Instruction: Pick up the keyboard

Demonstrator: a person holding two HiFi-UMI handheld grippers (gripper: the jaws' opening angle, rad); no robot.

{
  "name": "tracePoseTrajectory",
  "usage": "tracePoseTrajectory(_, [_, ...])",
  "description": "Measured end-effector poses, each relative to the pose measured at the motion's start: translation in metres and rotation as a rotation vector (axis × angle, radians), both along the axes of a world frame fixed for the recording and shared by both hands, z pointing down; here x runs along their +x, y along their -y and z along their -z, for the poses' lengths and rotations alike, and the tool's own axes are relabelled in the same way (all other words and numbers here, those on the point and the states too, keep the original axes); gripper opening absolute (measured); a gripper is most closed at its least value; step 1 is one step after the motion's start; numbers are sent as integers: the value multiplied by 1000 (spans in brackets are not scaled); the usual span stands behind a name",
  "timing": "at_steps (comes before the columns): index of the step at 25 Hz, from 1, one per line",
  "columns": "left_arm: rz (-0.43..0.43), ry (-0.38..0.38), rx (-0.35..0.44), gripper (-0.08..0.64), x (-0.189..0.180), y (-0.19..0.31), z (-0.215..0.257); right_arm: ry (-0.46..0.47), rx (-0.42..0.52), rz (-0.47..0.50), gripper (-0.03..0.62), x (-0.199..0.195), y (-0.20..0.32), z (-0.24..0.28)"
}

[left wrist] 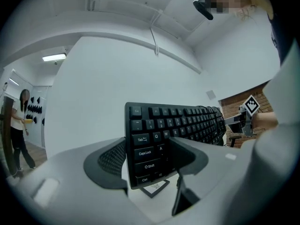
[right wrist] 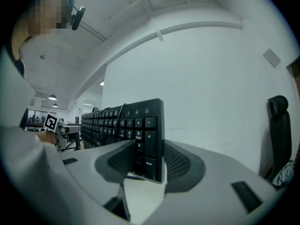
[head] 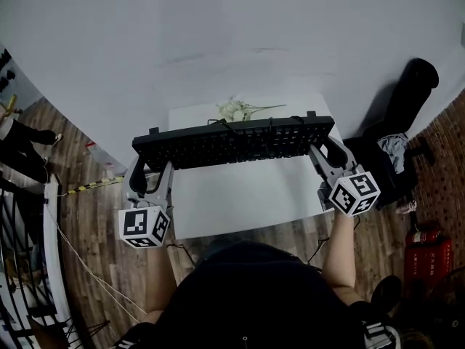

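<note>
Looking at this one, the keyboard (head: 232, 142) is gripped at both ends and seems to hang clear of the white worktop (head: 247, 195), up toward 12 o'clock over its far edge, long side running 9 to 3.

The left hand-held gripper (head: 151, 167) is clamped on the end with Tab and Caps Lock, one pad on the key face and one behind. The right hand-held gripper (head: 325, 153) is clamped the same way on the number-pad end.

Handling-wise, I'd guess it's a light, stiff plastic board that won't sag when held by its ends. The keycaps are the weak spot: they're smooth and they give under a pad, so a hard squeeze presses keys and a loose one could let it slip. Pinching the short ends across front and back looks like the sensible hold. I'd keep both ends level so it doesn't twist.

What I can't make out:
- The cable (head: 225, 126) loops up behind the top edge near some flowers (head: 234, 110). Where it ends is hidden, so it may tug if it's plugged in.
- The rear pads' contact on the back of the board is only partly visible.
- The person's body covers the worktop's near edge at 6 o'clock.
</note>
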State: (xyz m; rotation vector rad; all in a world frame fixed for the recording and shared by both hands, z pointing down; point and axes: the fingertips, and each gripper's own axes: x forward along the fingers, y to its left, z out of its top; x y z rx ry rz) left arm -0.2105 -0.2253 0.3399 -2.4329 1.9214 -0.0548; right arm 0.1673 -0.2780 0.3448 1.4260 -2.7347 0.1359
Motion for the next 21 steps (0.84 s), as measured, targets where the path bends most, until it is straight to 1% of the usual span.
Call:
tracePoseTrajectory(3, [13,0,-1,288,3,-3,-4,4,7,11,192,3,3,-3])
tracePoseTrajectory(7, [25,-1,-15,288,4,-5,-6,0,-11,24,192,2,6,-6])
tracePoseTrajectory(13, [26,-7,-6,288,15,-19,-9,-6,13,29,192,13,-6,-3])
tracePoseTrajectory(16, [25,-10,-15,288,13,-18,-11,-8,3,26,192,12,-6,-6])
tracePoseTrajectory(21, [17,3,-12,288,35,-26,-12,-3,-13,23,192,34,-17,-13])
